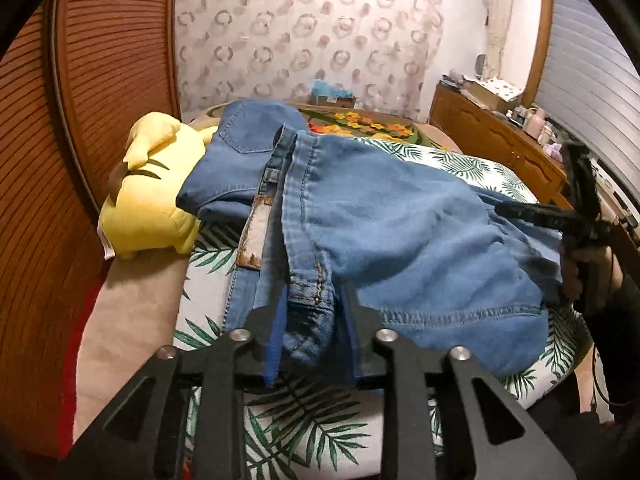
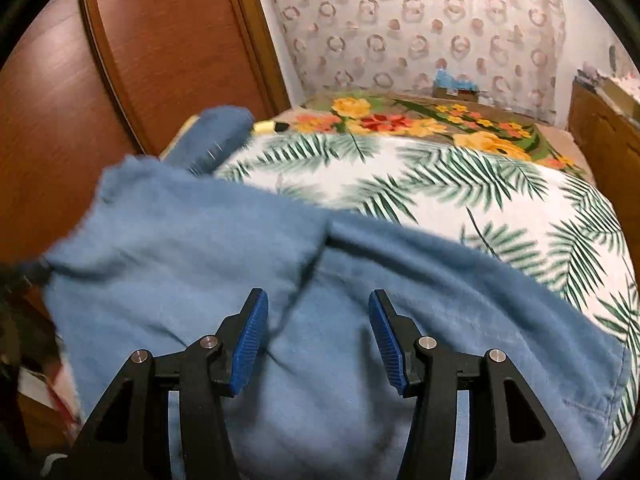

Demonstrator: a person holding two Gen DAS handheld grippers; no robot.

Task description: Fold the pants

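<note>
2 grippers noted: left gripper [image 1: 310, 322] clamped on jeans [image 1: 400, 224] at the bed's [image 1: 304, 412] near edge; right gripper [image 2: 318, 336] spread, empty above denim. Hems should be aligned before laying flat.

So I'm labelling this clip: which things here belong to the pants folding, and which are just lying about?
Part of the job:
- jeans
- left gripper, shut on the jeans
- right gripper, open over the denim

Just lying about:
- yellow plush toy
- leaf-print bedspread
- wooden dresser
</note>
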